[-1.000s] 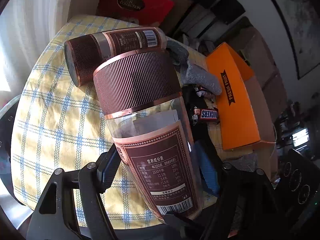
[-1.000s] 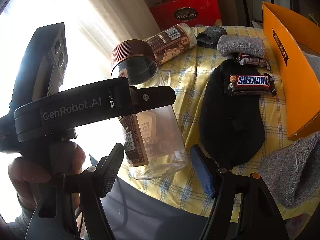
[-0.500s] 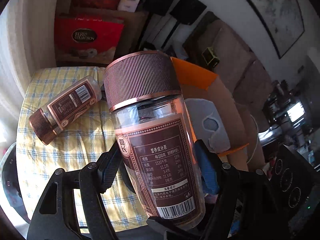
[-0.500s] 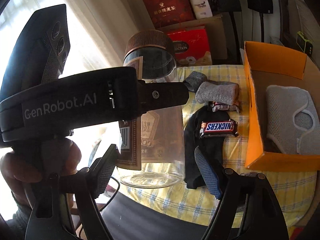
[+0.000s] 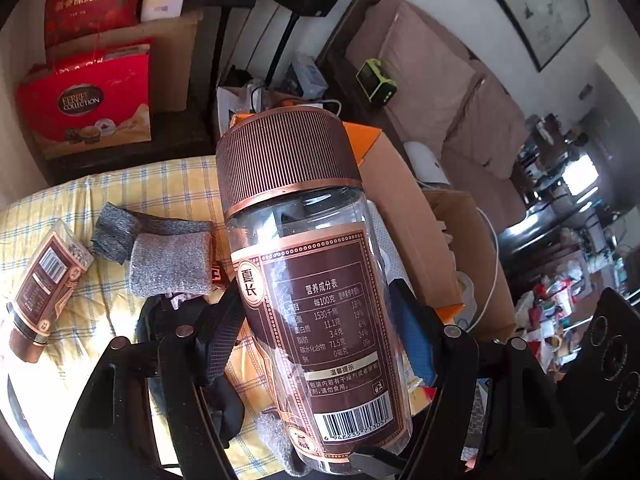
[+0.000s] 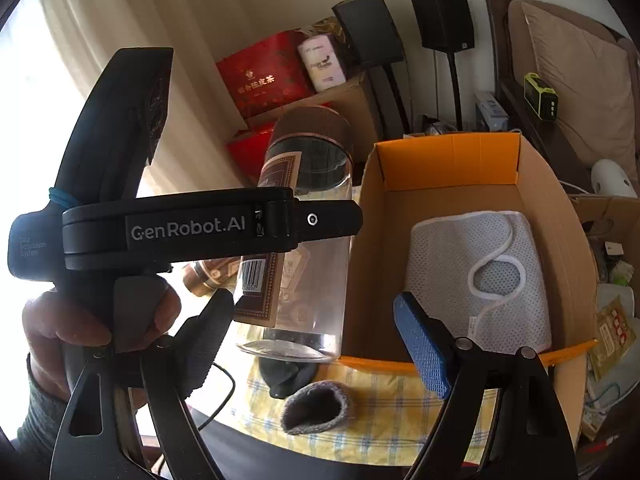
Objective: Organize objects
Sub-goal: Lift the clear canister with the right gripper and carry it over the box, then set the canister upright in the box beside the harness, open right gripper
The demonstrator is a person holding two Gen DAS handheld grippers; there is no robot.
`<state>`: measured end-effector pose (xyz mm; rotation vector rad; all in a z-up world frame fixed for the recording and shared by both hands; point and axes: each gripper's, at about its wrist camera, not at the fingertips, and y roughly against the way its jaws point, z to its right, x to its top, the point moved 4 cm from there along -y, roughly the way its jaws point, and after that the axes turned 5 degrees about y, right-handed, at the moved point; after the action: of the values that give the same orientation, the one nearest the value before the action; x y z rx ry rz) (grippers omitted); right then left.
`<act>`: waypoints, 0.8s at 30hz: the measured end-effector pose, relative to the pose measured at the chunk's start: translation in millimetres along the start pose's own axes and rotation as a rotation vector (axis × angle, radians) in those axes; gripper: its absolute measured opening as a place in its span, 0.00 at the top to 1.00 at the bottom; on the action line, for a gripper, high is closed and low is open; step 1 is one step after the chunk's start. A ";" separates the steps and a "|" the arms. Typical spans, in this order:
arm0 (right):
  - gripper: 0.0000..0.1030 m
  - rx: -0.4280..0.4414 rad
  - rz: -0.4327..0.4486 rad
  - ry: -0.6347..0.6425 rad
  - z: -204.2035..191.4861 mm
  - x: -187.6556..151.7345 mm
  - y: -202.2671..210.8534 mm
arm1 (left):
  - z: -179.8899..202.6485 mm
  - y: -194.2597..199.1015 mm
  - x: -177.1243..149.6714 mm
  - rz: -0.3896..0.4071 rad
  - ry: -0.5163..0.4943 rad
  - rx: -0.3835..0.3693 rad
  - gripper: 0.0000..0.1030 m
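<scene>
One table (image 5: 168,188) carries the work, covered in a yellow and blue checked cloth, in a living room with a brown sofa (image 5: 436,92), two black speakers on stands (image 6: 442,20) and a framed picture on the wall.

Two jars are present. The first jar (image 5: 308,280), clear plastic with a ribbed brown lid and a brown label, is held upright above the table's edge, just beside the box; the left claw (image 5: 320,344) is clamped on its lower body, both pads pressed against it. The second jar (image 5: 40,292) lies on its side on the cloth, well apart.

Socks: one rolled grey sock (image 5: 172,264) with a darker grey one (image 5: 116,232) touching it, a black one (image 5: 168,320) near them, and another grey sock (image 6: 316,408) at the near edge.

One orange cardboard box (image 6: 448,160) stands open on the table; it holds a single white mesh pouch (image 6: 476,280).

Two red gift boxes (image 5: 88,100) are stacked against the far wall.

The right claw (image 6: 312,344) hangs spread wide, with nothing between its pads. A hand (image 6: 80,320) grips the left tool's handle.
</scene>
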<state>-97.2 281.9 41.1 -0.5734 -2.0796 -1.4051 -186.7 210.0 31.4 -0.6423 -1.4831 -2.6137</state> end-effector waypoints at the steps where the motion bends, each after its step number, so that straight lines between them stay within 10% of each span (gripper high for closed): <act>1: 0.19 -0.007 -0.005 -0.011 6.6 0.2 -3.8 | 2.2 -7.9 -0.7 -0.011 -0.009 0.017 0.34; 24: 0.19 -0.100 -0.023 -0.129 87.5 -20.8 -18.7 | 5.8 -95.1 5.0 -0.068 -0.004 0.141 0.39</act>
<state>-111.6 355.9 -11.3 -0.6994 -2.1304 -1.5292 -214.1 266.2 -40.7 -0.5930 -1.7003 -2.5271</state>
